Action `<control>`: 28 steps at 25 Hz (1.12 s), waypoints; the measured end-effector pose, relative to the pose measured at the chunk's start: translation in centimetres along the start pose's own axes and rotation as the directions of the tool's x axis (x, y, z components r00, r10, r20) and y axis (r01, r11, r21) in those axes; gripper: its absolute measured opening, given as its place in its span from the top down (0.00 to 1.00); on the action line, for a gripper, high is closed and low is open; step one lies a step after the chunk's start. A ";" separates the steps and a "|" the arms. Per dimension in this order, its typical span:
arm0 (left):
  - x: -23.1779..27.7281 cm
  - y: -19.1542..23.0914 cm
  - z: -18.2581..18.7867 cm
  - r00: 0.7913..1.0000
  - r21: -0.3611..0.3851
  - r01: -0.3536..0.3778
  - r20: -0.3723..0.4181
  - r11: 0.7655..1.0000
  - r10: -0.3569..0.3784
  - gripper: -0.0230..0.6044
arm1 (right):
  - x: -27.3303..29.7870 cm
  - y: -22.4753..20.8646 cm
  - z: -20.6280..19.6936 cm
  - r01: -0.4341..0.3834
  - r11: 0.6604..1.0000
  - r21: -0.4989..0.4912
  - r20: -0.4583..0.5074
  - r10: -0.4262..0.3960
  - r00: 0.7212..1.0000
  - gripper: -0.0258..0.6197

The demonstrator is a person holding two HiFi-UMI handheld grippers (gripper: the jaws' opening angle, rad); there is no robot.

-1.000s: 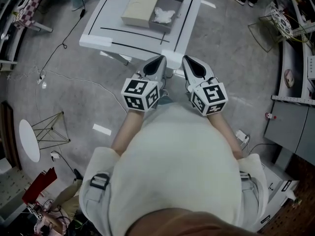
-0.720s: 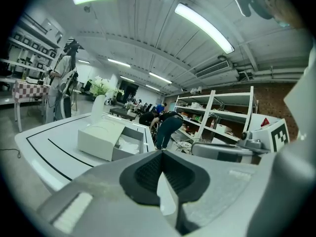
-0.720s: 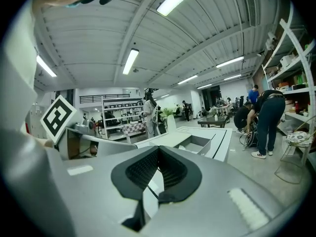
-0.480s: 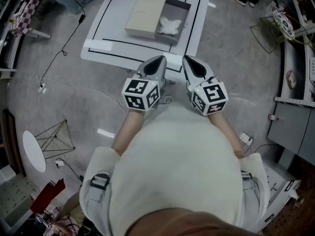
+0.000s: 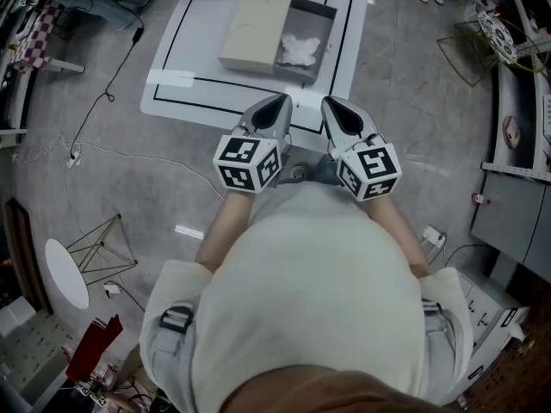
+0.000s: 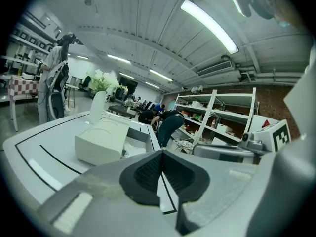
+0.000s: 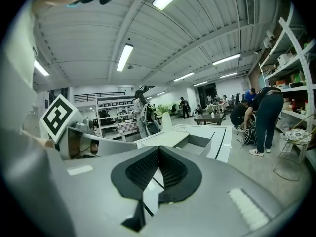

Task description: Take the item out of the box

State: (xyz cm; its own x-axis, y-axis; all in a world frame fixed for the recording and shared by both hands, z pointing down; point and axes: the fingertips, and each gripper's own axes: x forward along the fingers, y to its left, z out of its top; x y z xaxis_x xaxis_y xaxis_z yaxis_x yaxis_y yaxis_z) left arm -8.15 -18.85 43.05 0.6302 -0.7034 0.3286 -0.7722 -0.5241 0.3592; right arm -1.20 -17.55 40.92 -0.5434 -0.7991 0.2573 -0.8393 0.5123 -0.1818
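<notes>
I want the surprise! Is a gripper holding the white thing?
No, the white item lies in the open box, and the left gripper and right gripper are shut, empty.

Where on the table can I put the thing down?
The table is bare left of the box, out to the black line, and in front of it toward the near edge. Right of the box is tight, just a thin strip.

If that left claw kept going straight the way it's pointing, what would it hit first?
The left claw would probably meet the white table at its near edge first; if it clears that, the open end of the box. Its height is hard to judge.
</notes>
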 end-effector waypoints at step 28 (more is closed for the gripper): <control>11.3 4.7 2.2 0.982 0.029 -0.137 -0.127 0.990 0.139 0.96 | 5.8 -6.9 1.3 -0.043 0.999 0.029 -0.023 0.043 0.999 0.96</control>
State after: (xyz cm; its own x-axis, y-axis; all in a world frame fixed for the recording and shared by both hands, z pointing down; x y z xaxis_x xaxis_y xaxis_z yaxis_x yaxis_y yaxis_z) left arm -4.86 -30.35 46.57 0.5215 -0.7029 0.4837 -0.8532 -0.4366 0.2853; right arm 1.45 -26.18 42.45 -0.5795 -0.7687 0.2706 -0.8146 0.5367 -0.2200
